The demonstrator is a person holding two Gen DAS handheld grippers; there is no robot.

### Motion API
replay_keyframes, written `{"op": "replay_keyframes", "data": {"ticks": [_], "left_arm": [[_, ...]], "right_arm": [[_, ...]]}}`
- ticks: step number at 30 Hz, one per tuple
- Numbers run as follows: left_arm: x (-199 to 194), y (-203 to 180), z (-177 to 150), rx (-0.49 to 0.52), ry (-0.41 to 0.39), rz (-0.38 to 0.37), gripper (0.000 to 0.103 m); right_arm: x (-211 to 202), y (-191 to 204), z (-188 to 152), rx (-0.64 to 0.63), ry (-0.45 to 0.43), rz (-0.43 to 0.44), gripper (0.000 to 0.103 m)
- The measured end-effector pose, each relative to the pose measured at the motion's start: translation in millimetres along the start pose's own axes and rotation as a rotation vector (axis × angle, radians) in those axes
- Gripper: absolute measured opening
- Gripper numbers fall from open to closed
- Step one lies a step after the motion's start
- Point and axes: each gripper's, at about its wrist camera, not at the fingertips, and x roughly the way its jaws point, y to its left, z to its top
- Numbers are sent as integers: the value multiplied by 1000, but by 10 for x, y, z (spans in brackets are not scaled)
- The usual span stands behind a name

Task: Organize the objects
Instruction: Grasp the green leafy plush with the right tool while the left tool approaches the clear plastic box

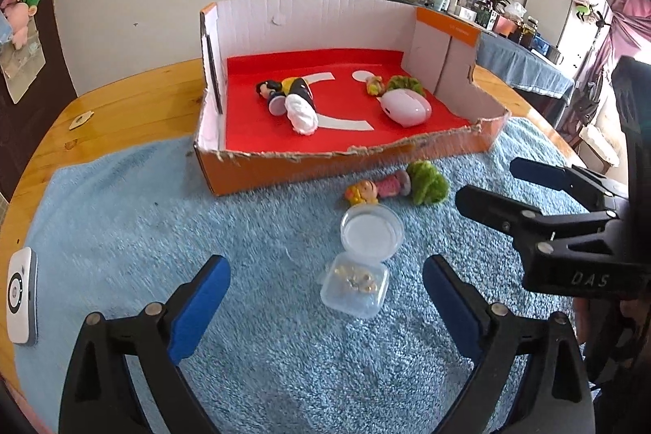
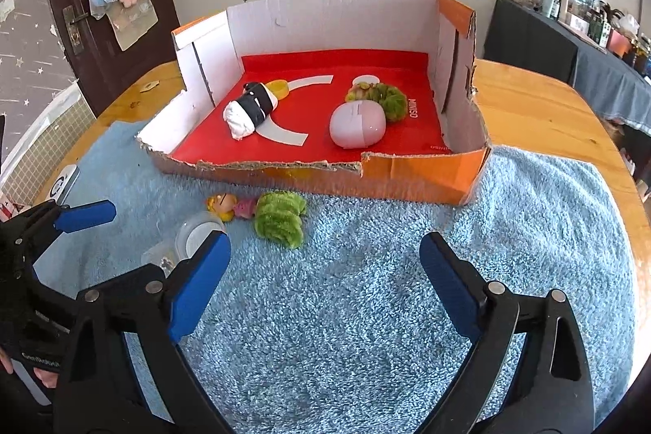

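Gaping wide, both tongs, left (image 1: 325, 295) and right (image 2: 325, 271), empty.

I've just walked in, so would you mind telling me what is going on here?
A person is tidying small things into an orange cardboard box. The left tool and right tool are both open and empty above the blue towel. A doll figurine, green scrunchie and two clear plastic containers wait outside.

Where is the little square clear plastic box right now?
The square clear box lies on the blue towel, centre of the left wrist view, just below the round clear lid.
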Motion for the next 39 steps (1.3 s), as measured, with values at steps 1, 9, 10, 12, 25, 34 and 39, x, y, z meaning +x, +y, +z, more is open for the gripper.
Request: {"op": "replay_keyframes", "data": {"ticks": [1,9,10,12,25,34,39], "left_arm": [[5,-3,-8,2,1,-1,97],[64,-33,-60,20,16,-24,91],[70,-40,-66,23,19,-26,90],[85,-47,-76,28,23,-32,86],[157,-7,-111,31,44,-57,63],[128,-5,-147,46,35,-71,53],[118,-3,-149,44,30,-81,43]], "right_arm": [[8,2,-4,0,2,1,95],[86,9,3,-2,23,5,95],[97,9,5,-3,25,5,95],[126,19,14,-7,31,7,95],[327,134,79,-44,70,40,63],[400,155,80,-40,81,73,33],[388,172,78,-48,76,78,25]]}}
